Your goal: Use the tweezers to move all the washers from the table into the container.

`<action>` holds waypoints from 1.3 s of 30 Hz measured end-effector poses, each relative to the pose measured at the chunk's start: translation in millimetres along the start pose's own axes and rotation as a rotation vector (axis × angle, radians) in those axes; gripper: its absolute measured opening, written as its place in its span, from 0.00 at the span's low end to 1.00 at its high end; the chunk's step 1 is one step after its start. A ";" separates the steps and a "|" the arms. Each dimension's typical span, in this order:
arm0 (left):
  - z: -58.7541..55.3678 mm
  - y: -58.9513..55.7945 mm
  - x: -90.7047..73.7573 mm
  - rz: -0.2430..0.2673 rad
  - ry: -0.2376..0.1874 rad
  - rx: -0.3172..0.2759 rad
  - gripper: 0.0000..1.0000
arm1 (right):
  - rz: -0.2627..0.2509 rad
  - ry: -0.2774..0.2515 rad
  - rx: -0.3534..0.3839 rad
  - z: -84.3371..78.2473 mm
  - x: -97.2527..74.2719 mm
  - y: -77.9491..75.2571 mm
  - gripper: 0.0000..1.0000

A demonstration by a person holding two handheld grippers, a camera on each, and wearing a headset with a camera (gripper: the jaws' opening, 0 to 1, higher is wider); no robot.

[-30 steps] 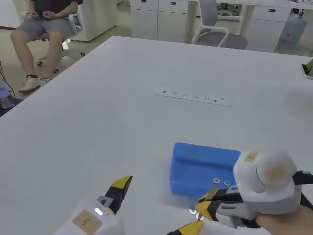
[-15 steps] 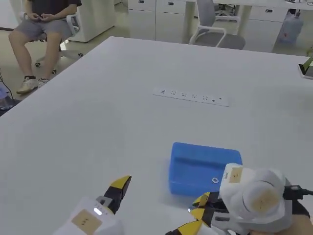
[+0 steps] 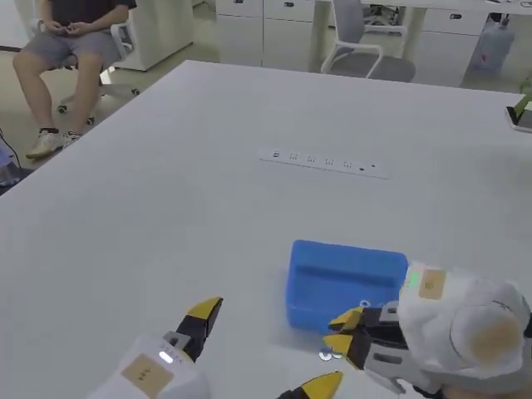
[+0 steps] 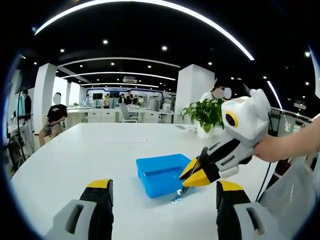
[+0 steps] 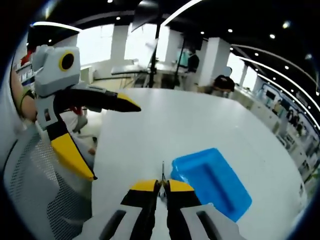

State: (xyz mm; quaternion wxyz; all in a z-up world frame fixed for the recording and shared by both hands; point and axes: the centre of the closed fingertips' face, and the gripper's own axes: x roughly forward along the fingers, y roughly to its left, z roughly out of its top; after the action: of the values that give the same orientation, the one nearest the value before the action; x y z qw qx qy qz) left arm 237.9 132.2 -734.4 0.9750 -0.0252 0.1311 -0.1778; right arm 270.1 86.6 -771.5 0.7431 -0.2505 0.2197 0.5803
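A blue container (image 3: 345,270) sits on the white table (image 3: 208,208). A few small metal washers (image 3: 329,356) lie on the table just off its near corner. My right gripper (image 3: 339,331) hovers over them, shut on thin tweezers (image 5: 163,175) whose tip points down at the washers (image 4: 176,200). In the left gripper view the right gripper (image 4: 199,173) reaches in from the right beside the container (image 4: 161,173). My left gripper (image 3: 266,347) stands open to the left of the washers, with nothing between its fingers. The right gripper's body hides the container's near right corner.
A white power strip (image 3: 324,163) lies further back on the table. A person (image 3: 71,33) sits on a chair beyond the table's far left edge, and an office chair (image 3: 366,41) stands behind it. A dark object (image 3: 524,116) rests at the right edge.
My right gripper has rolled and shifted slightly over the container's near corner, covering the washers inside it. The left gripper has stayed in place.
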 end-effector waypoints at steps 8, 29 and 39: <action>-0.8 -0.2 0.1 0.001 0.003 0.001 0.87 | -0.005 -0.103 0.220 17.6 -12.1 -24.2 0.03; -0.6 -2.2 0.1 -0.006 0.005 -0.001 0.87 | -0.024 -0.017 0.449 -7.8 15.5 -87.5 0.03; -0.3 -1.2 0.6 -0.005 0.008 -0.001 0.86 | -0.036 0.045 0.473 -23.7 30.1 -102.1 0.03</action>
State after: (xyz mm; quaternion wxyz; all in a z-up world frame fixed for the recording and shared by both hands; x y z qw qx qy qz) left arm 237.9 130.8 -734.7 0.9740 -0.0251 0.1348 -0.1802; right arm 375.5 73.9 -796.5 0.7862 -0.0864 0.3616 0.4937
